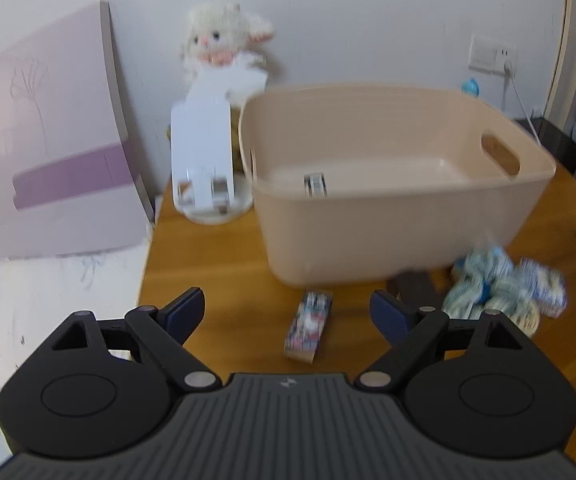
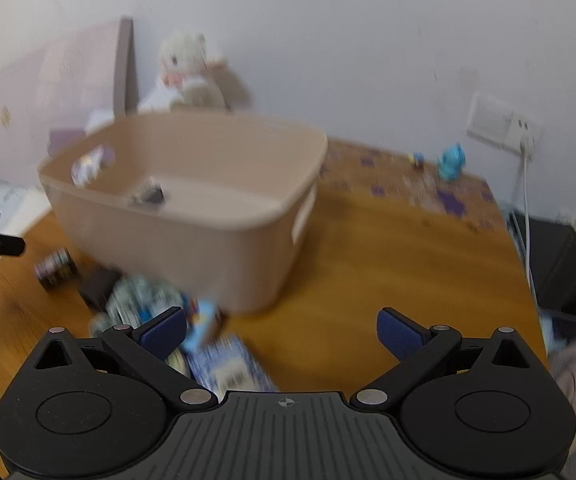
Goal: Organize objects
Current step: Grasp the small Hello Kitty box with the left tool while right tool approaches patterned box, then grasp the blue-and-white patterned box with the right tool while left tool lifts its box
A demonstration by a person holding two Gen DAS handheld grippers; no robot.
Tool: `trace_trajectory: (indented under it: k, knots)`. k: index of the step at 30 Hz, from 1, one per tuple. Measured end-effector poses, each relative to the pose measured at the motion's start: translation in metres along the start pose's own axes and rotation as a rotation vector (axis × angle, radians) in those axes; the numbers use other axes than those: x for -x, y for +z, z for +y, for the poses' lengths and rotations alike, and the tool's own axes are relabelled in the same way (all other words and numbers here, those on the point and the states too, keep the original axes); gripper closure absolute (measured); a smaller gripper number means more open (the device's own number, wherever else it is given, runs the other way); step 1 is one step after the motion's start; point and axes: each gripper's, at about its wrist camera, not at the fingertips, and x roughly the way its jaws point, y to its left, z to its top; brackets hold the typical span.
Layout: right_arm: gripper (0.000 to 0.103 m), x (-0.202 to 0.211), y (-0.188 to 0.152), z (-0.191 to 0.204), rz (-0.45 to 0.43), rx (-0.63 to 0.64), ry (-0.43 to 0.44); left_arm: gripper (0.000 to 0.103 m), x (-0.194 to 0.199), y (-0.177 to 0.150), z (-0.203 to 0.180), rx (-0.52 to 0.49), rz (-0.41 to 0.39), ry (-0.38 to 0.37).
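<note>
A beige plastic bin (image 1: 391,216) is set on the wooden table (image 1: 216,280), its long axis running left to right in the left wrist view, with a handle cut-out in its right end wall. One small item (image 1: 315,184) is seen on its floor, too blurred to be named.

In front of the bin a small printed box (image 1: 308,324) is laid flat, its long axis pointing away from the left gripper (image 1: 288,312) toward the bin wall. To its right a heap of blue-and-white packets (image 1: 499,292) is piled, beside a dark block (image 1: 411,288).

The left gripper is held wide apart above the printed box, with nothing between its pads.

The right gripper (image 2: 282,330) is likewise spread wide and empty, above bare wood, with the packets (image 2: 224,360) just beside its left finger.
</note>
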Motion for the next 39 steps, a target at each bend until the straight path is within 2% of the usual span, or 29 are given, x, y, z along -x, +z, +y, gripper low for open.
trace_trajectory:
  k: [7,11,15,19,22,24,25,26,27,33,39]
  knots:
    - [0.000,-0.027,-0.038,-0.001,0.119,0.015,0.005,0.013,-0.029,-0.027,0.002,-0.017,0.056,-0.012]
    - [0.000,-0.036,-0.050,0.004,0.146,0.026,0.028,0.013,-0.044,-0.034,0.003,-0.021,0.077,-0.017]
    - [0.000,-0.050,-0.053,0.010,0.159,0.048,0.012,0.014,-0.055,-0.036,0.004,-0.015,0.058,-0.027]
    - [0.010,-0.057,-0.051,0.012,0.140,0.040,0.037,0.025,-0.065,-0.038,0.001,-0.012,0.029,-0.064]
    - [0.025,-0.057,-0.046,0.013,0.130,0.023,0.061,0.040,-0.069,-0.034,-0.002,-0.014,0.013,-0.090]
    - [0.040,-0.056,-0.045,0.016,0.121,0.032,0.070,0.049,-0.070,-0.030,-0.002,-0.007,0.017,-0.104]
    - [0.044,-0.055,-0.044,0.018,0.117,0.039,0.076,0.058,-0.070,-0.029,-0.003,-0.002,0.021,-0.104]
    - [0.053,-0.053,-0.044,0.020,0.114,0.046,0.081,0.075,-0.069,-0.028,-0.003,-0.001,0.022,-0.107]
    - [0.058,-0.052,-0.045,0.022,0.111,0.054,0.082,0.078,-0.069,-0.028,-0.004,0.001,0.026,-0.116]
    - [0.060,-0.039,-0.048,0.022,0.105,0.035,0.087,0.078,-0.060,-0.033,-0.007,-0.007,0.050,-0.100]
    - [0.060,-0.009,-0.048,0.012,0.061,0.008,0.078,0.078,-0.038,-0.041,-0.008,-0.019,0.027,-0.073]
